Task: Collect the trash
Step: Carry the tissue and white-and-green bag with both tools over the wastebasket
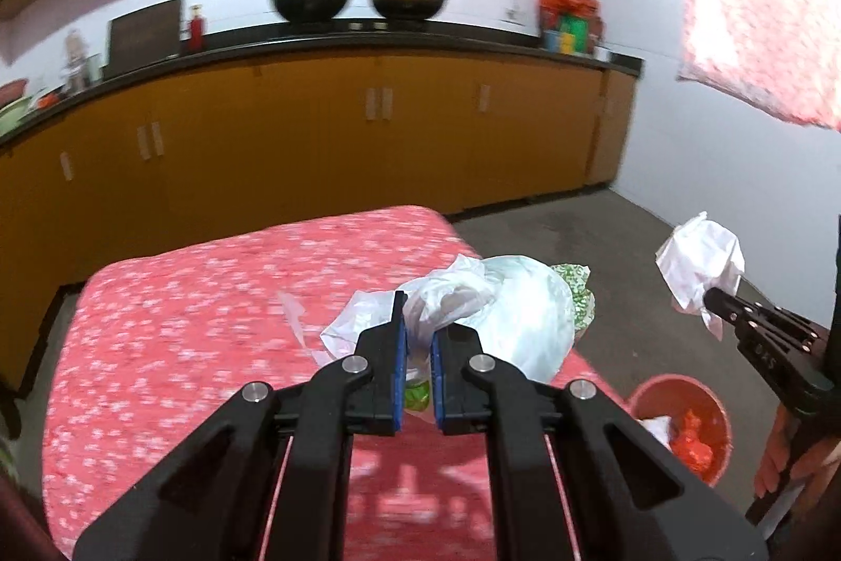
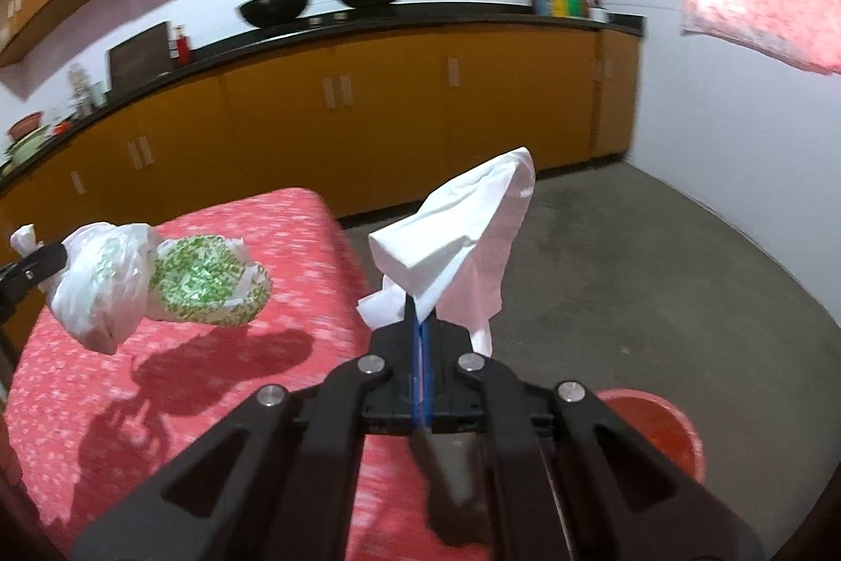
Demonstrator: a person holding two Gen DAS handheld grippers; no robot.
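Observation:
My left gripper [image 1: 418, 340] is shut on a crumpled clear plastic bag [image 1: 504, 314] with a green-and-white wrapper inside, held above the red flowered tablecloth [image 1: 210, 324]. The bag also shows in the right wrist view [image 2: 157, 282], lifted off the table and casting a shadow. My right gripper [image 2: 420, 324] is shut on a white paper tissue [image 2: 462, 240], held in the air past the table's right edge. It appears in the left wrist view [image 1: 717, 303] with the tissue [image 1: 699, 266]. An orange-red bin [image 1: 683, 424] with trash in it stands on the floor below.
The bin's rim [image 2: 667, 424] shows under my right gripper. Yellow kitchen cabinets [image 1: 315, 130] with a dark counter run along the back, with two woks [image 1: 310, 3] on it. Grey floor [image 2: 631, 272] lies right of the table. A white wall stands at right.

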